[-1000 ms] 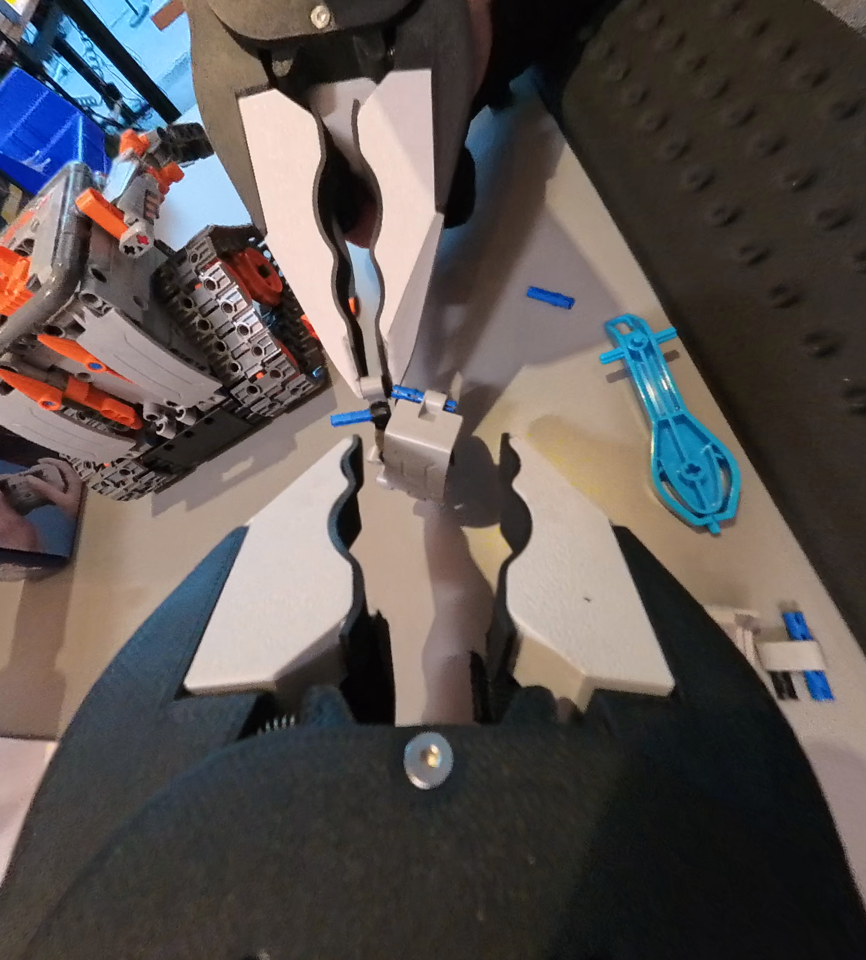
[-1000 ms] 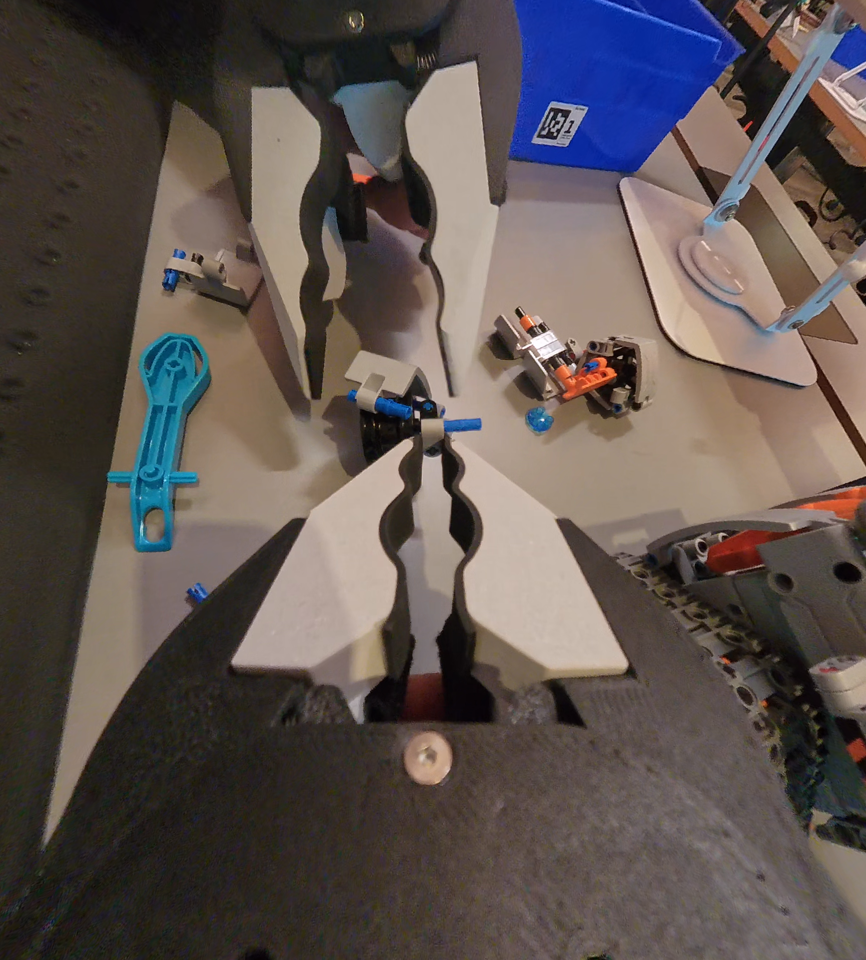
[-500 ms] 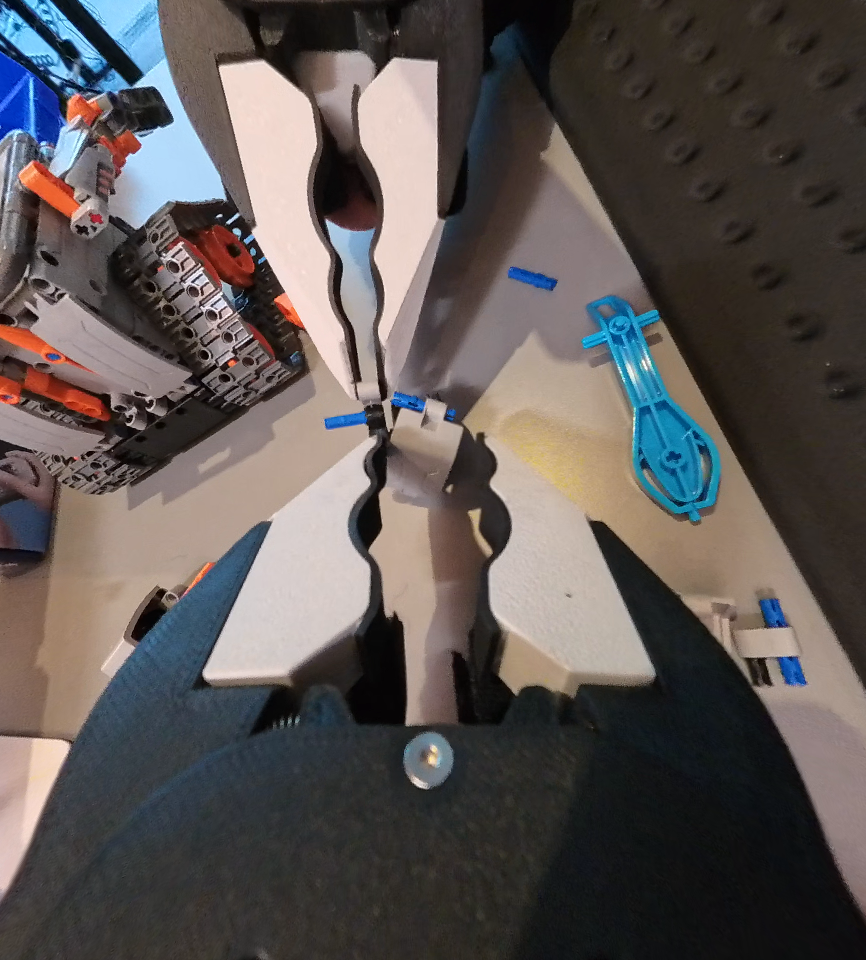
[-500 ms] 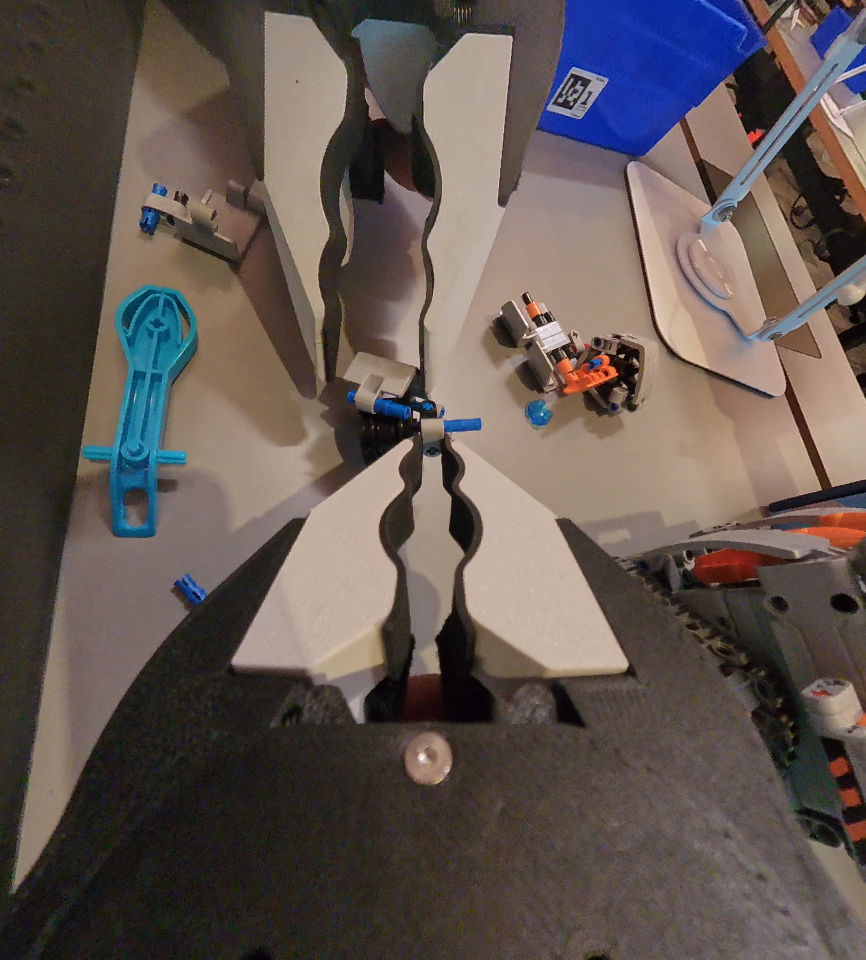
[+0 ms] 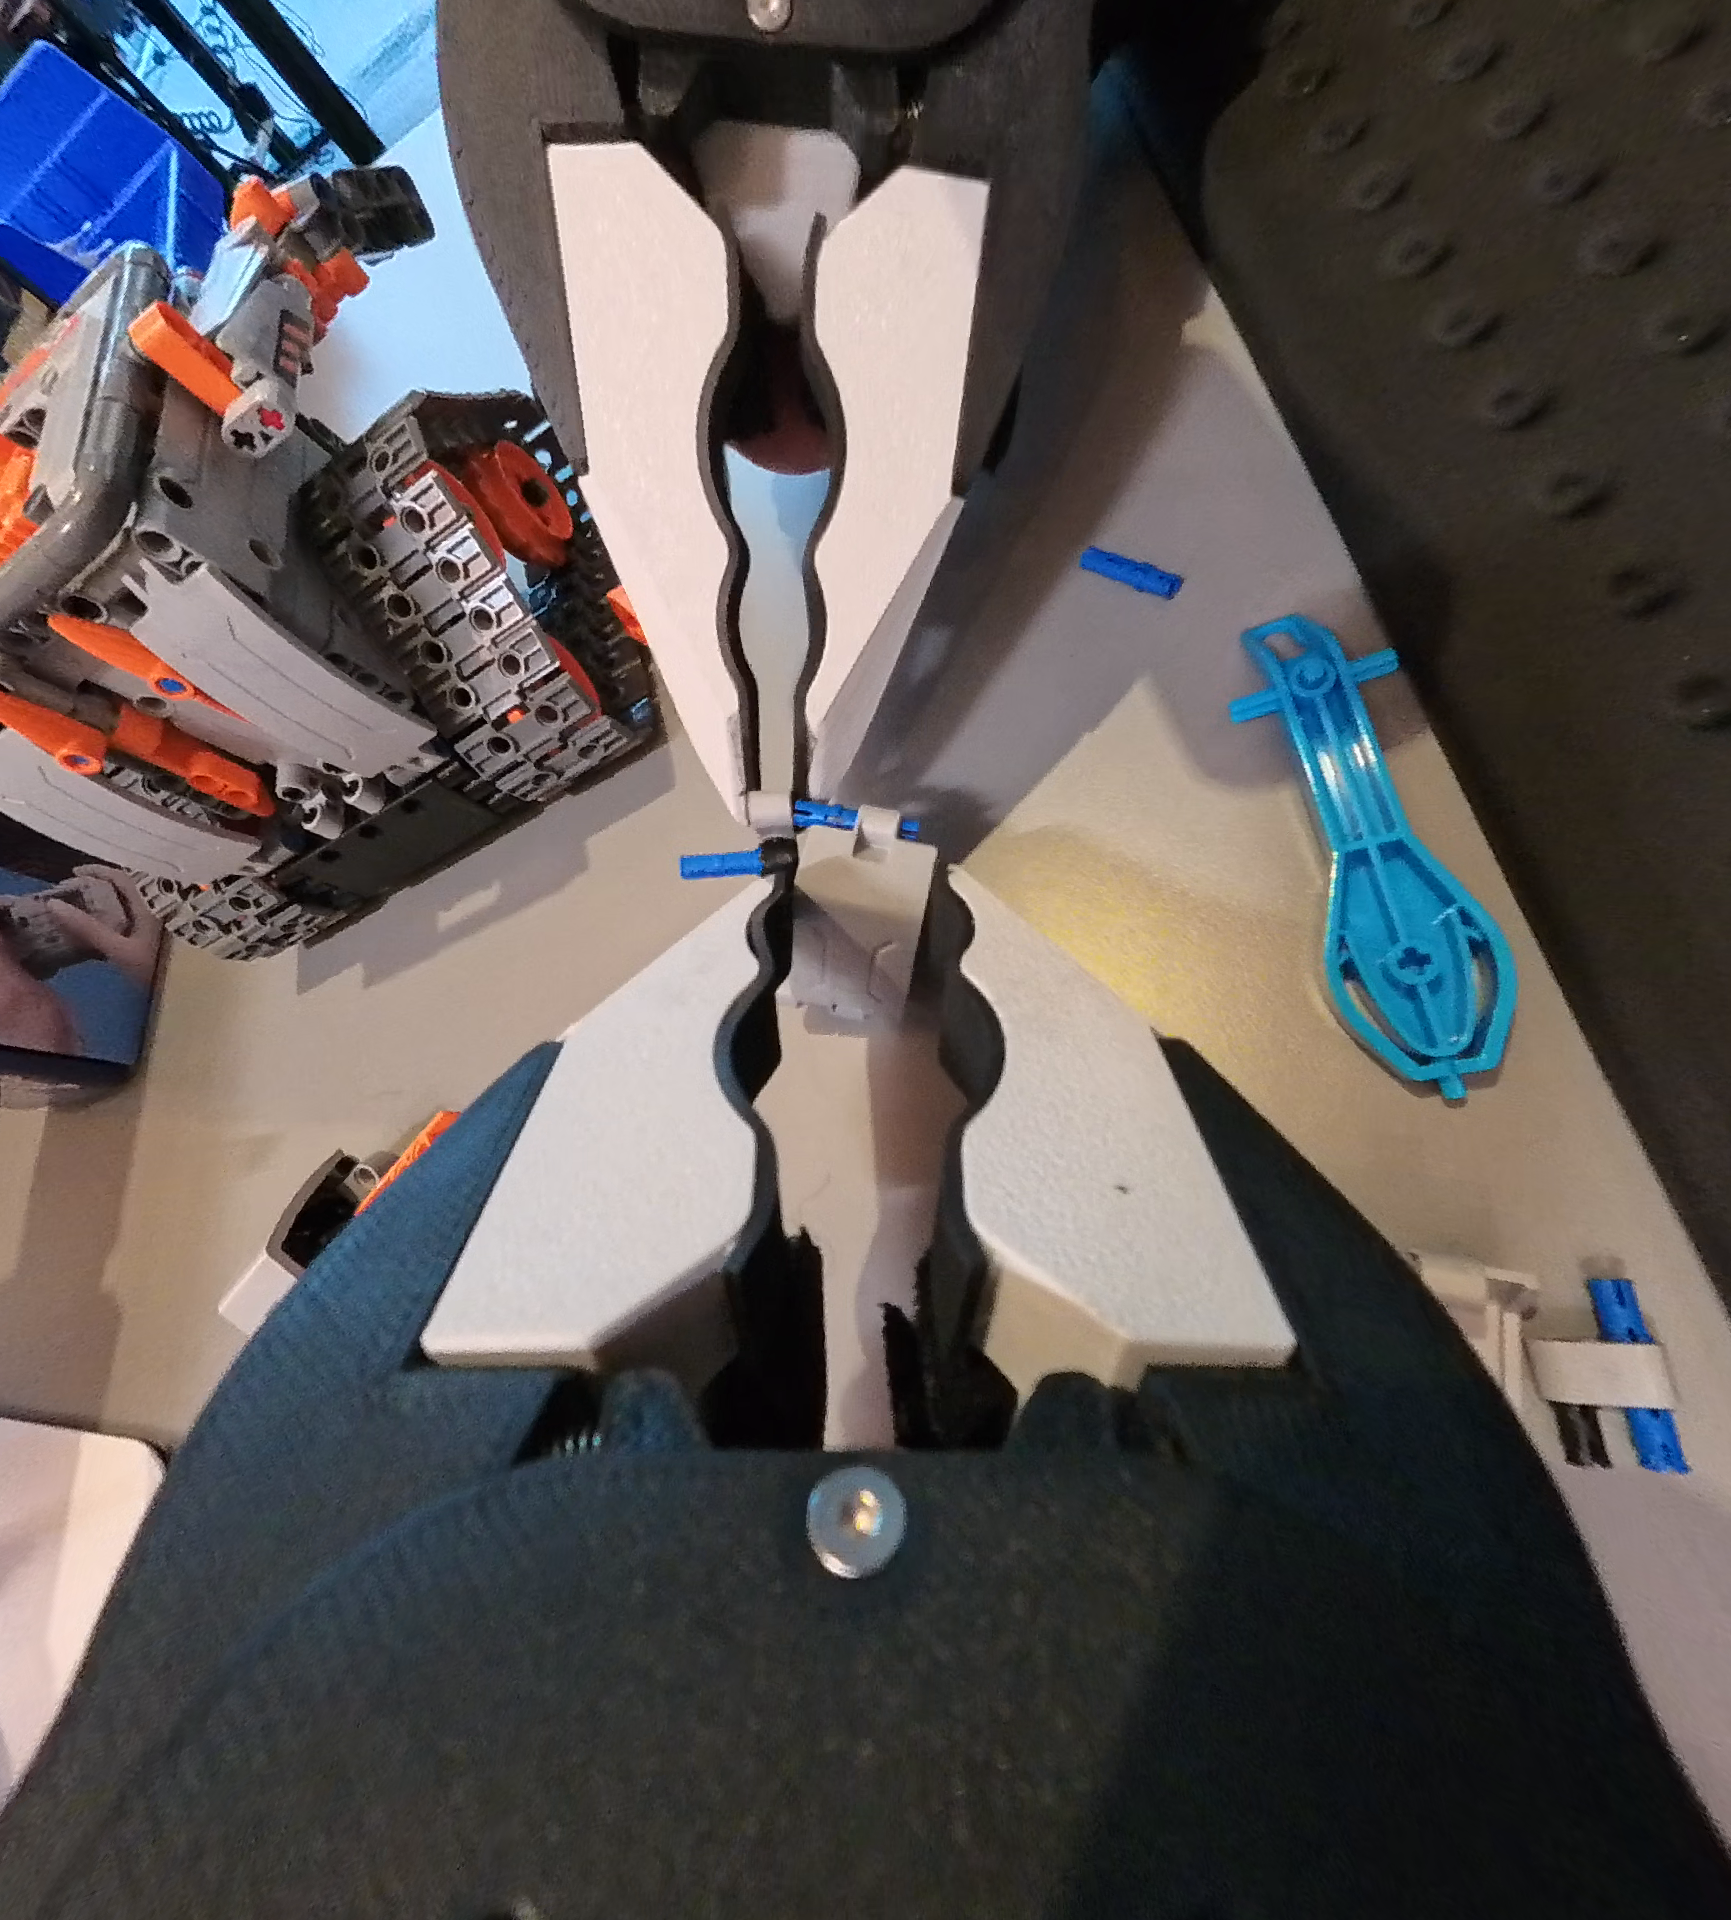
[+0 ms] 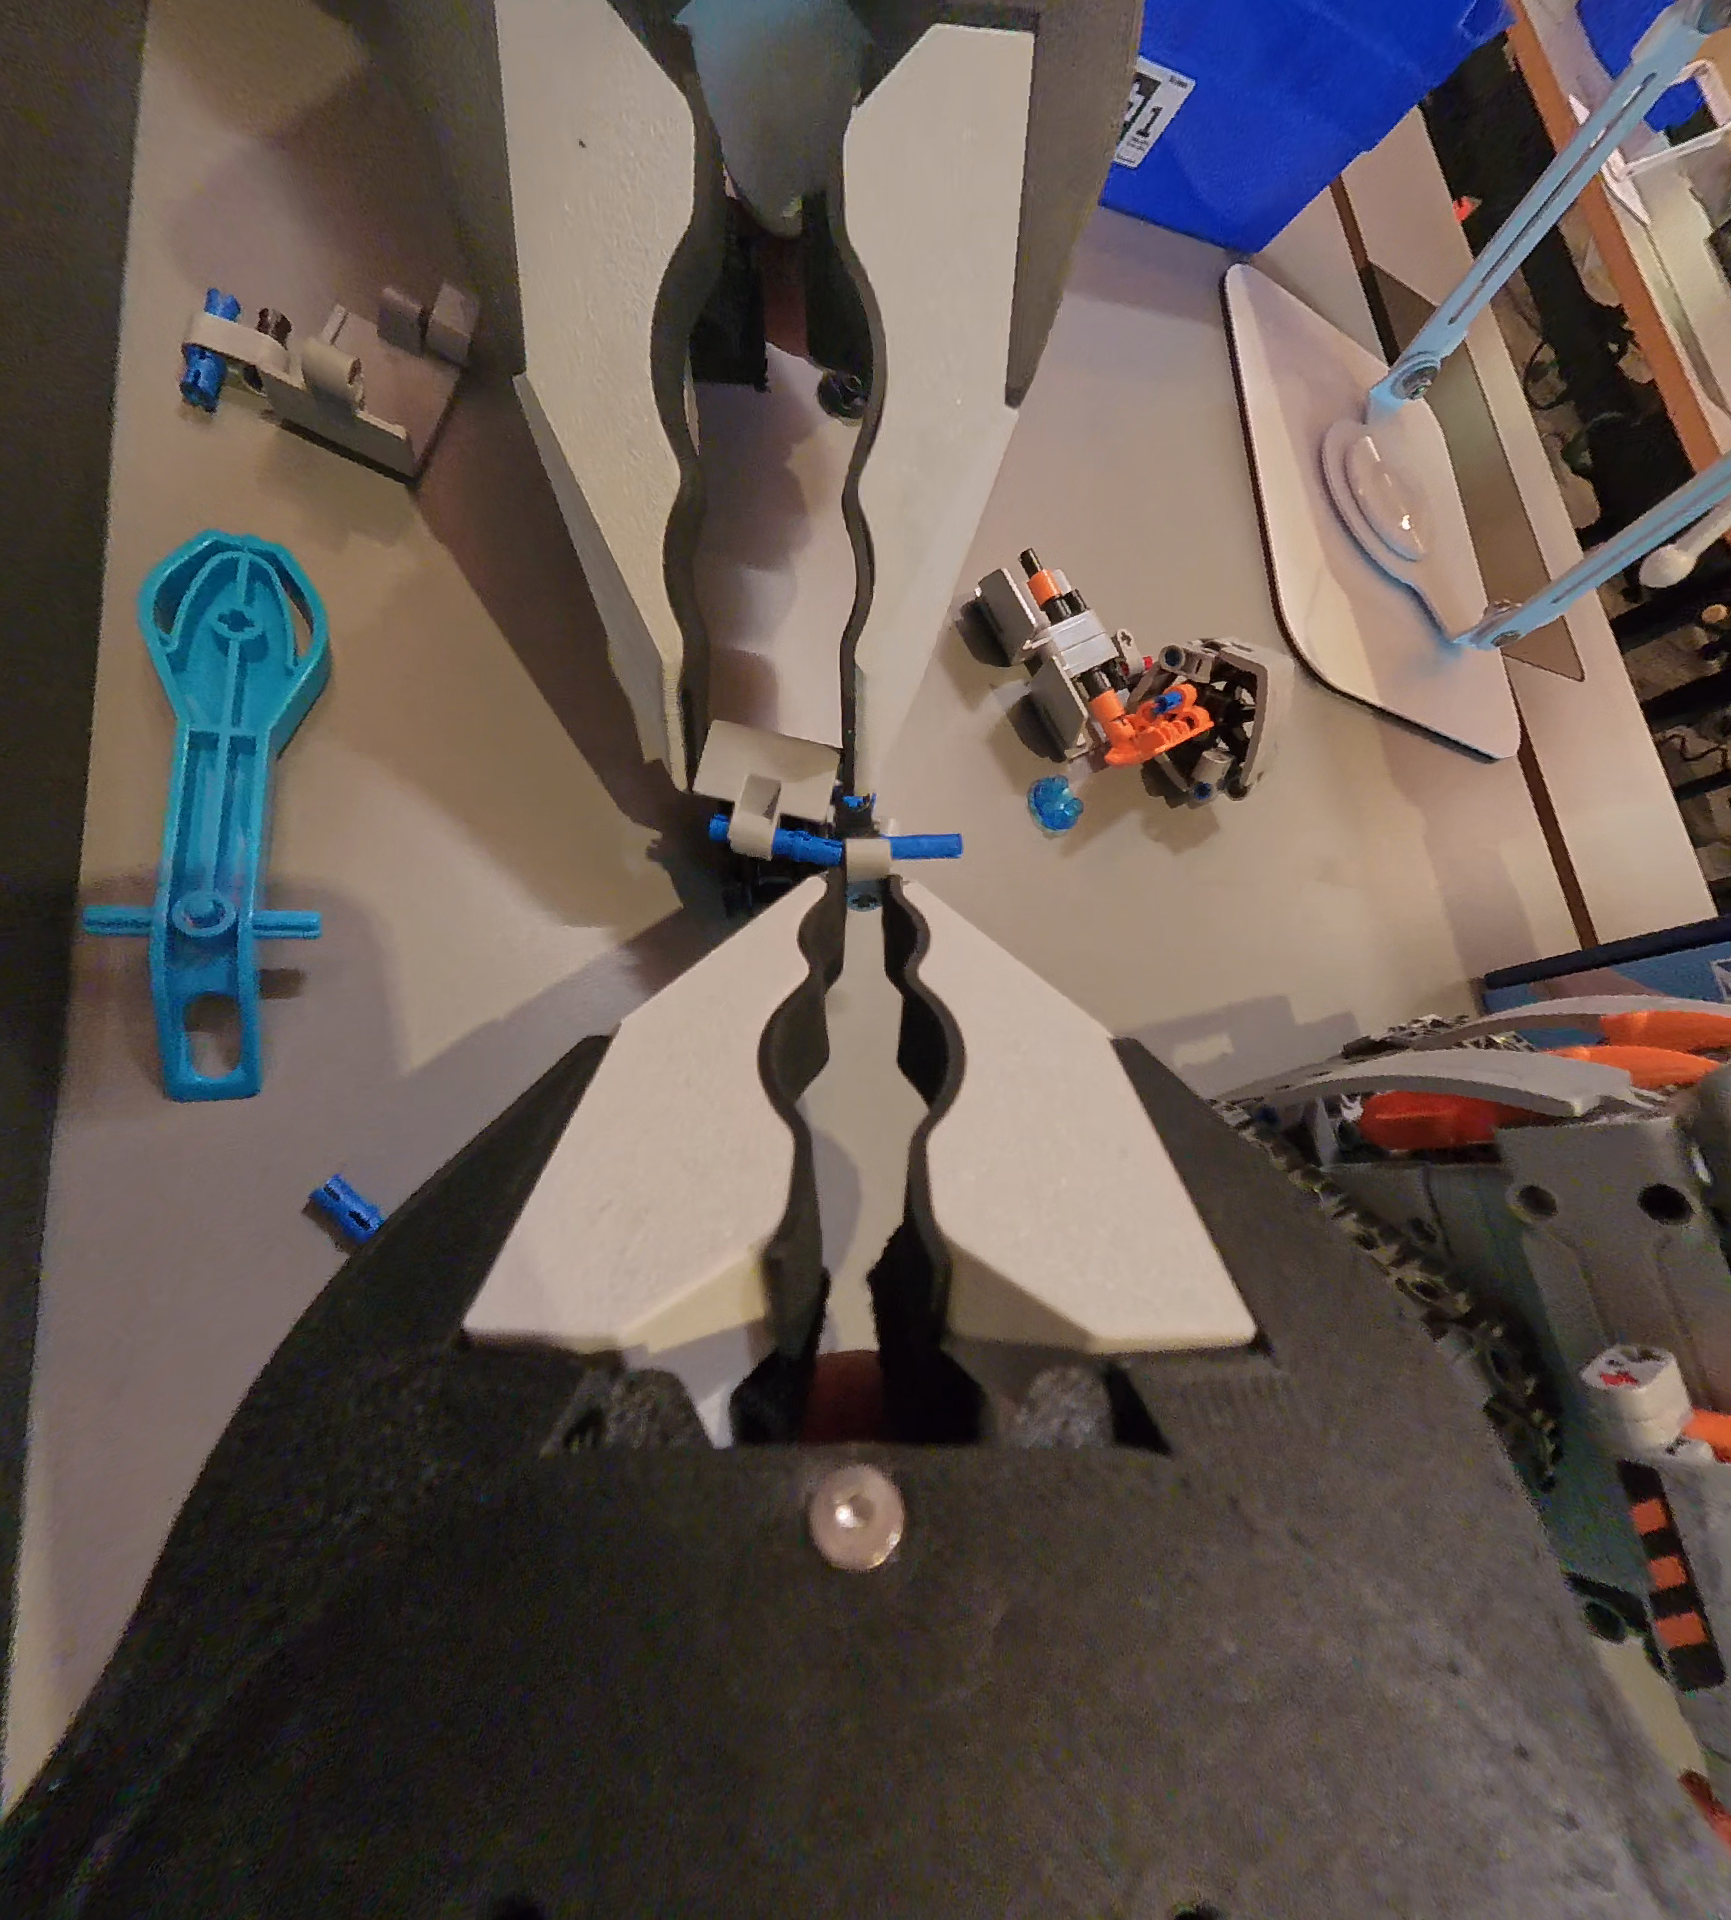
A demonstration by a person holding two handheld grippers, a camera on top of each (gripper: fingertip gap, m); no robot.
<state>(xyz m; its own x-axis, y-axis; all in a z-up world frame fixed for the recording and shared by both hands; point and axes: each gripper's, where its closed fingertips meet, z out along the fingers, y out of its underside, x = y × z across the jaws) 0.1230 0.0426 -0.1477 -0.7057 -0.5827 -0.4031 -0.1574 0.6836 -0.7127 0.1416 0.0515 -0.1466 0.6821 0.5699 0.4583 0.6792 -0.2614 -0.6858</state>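
- Left gripper [image 5: 859, 904]: jaws partly closed, clamped on the sides of a grey panel piece [image 5: 861, 940] held right at the fingertips, above the table [image 6: 1204, 935].
- Right gripper [image 6: 856, 888]: jaws almost fully closed, pinching a small grey connector [image 6: 866, 857] at the very tips. A blue pin [image 6: 928, 847] sticks out sideways past its right finger.
- The two grippers face each other tip to tip. The connector sits just ahead of the left gripper's tips, on the blue axle [image 5: 830, 814] at the front edge of the panel piece.
- Judgement: both grips are tip-only with little contact area, so the parts could twist. Pull or push is best kept along the axle line, with the left grip held steady as the anchor.
- To the left gripper's right: a teal lever tool [image 5: 1401, 935] and a loose blue peg [image 5: 1131, 574], both well apart from the tips.
- To the left gripper's left: a tracked vehicle model [image 5: 217, 623], near but not touching.
- Ahead-right of the right gripper: a grey-orange sub-assembly [image 6: 1121, 686], and near it a small blue round stud [image 6: 1053, 805].
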